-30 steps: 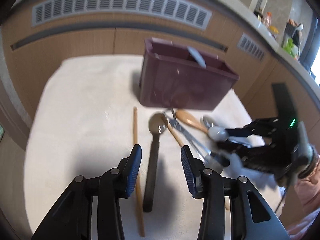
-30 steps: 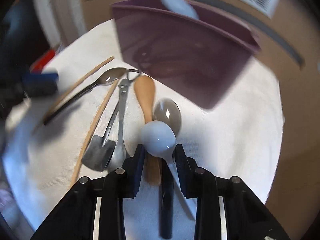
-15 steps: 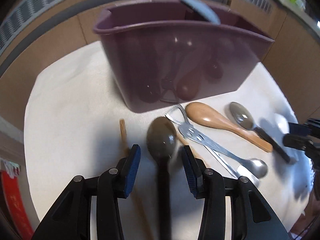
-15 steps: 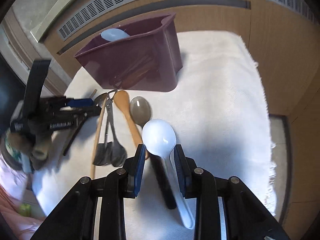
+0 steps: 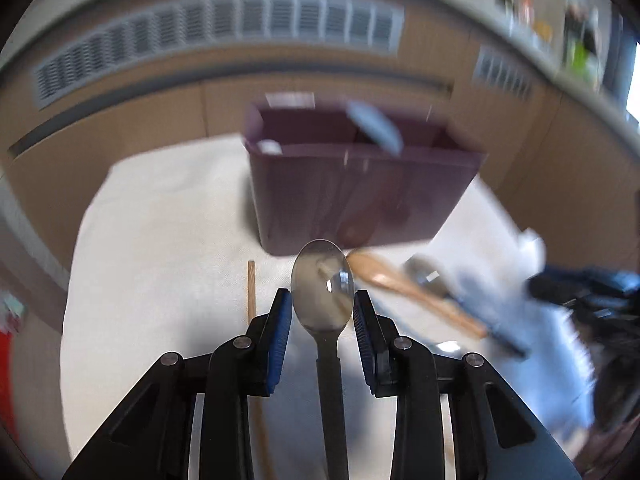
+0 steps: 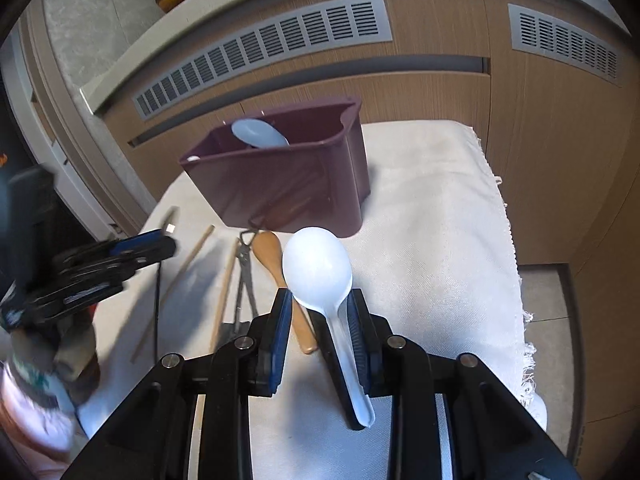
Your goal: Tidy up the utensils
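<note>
Clamping a glossy white spoon (image 6: pixel 318 270), right gripper (image 6: pixel 319 312), left gripper (image 5: pixel 322 312) shut on a black-handled metal spoon (image 5: pixel 322 286).

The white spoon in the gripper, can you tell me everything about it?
The white spoon looks like smooth plastic, with a big round bowl and a flat handle that widens at its end. The right gripper is shut on its neck, holding it above the cloth, bowl pointing toward the purple bin. Only the gripper touches it.

The left hand-held gripper (image 5: pixel 322 314) and the right hand-held gripper (image 6: pixel 320 314) each point forward, fingers narrowly parted and clamped on a spoon handle.
</note>
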Available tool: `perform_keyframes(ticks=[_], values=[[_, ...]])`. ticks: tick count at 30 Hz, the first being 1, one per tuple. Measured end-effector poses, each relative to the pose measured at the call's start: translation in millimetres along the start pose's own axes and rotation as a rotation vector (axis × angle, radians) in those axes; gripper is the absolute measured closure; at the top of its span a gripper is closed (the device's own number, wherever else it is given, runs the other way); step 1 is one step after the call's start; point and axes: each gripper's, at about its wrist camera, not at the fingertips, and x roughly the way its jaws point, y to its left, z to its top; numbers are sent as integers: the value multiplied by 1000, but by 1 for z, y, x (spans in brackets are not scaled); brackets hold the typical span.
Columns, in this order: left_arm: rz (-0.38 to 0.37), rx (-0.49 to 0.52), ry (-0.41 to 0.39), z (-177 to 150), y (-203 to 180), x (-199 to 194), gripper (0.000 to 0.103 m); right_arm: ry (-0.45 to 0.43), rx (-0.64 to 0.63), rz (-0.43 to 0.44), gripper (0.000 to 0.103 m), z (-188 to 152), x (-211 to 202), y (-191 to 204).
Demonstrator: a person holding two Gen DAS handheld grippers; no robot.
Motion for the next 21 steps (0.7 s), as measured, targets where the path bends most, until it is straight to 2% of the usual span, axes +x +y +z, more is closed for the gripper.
perform_keyframes(ticks=[2, 5, 12, 21], values=[[0, -25, -80, -5, -2, -23, 71, -11, 8, -1, 76, 2, -4, 3], [-17, -34, -144, -10, -4, -48, 71, -27, 4, -6, 76, 3, -8, 7], [-32, -43, -184, -9, -2, -70, 71, -60, -27, -18, 77, 3, -23, 18], [-31, -25, -229, -4, -10, -88, 71, -88, -55, -31, 84, 3, -34, 25]])
